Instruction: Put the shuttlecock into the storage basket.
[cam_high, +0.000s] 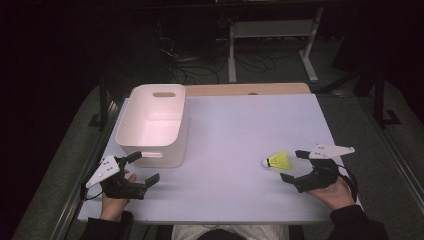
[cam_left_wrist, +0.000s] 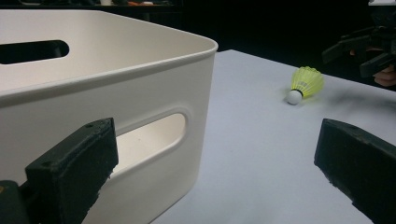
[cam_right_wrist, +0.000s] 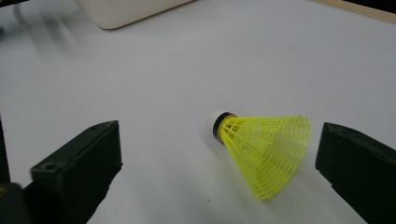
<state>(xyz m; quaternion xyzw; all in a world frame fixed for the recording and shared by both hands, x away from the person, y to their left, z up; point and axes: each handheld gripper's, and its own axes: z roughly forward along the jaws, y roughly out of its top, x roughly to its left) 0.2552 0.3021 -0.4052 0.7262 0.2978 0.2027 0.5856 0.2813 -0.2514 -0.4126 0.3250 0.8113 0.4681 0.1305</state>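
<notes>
A yellow shuttlecock (cam_high: 278, 161) lies on the counter (cam_high: 230, 130), between the spread jaws of the right gripper (cam_high: 295, 166); the left gripper (cam_high: 143, 167), also released, sits beside the white bin (cam_high: 152, 125)

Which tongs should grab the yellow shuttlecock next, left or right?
Right. The right tongs are open with the shuttlecock lying on the table just ahead of them, nearly between the jaws in the right gripper view. The left tongs sit across the table beside the white bin.
</notes>
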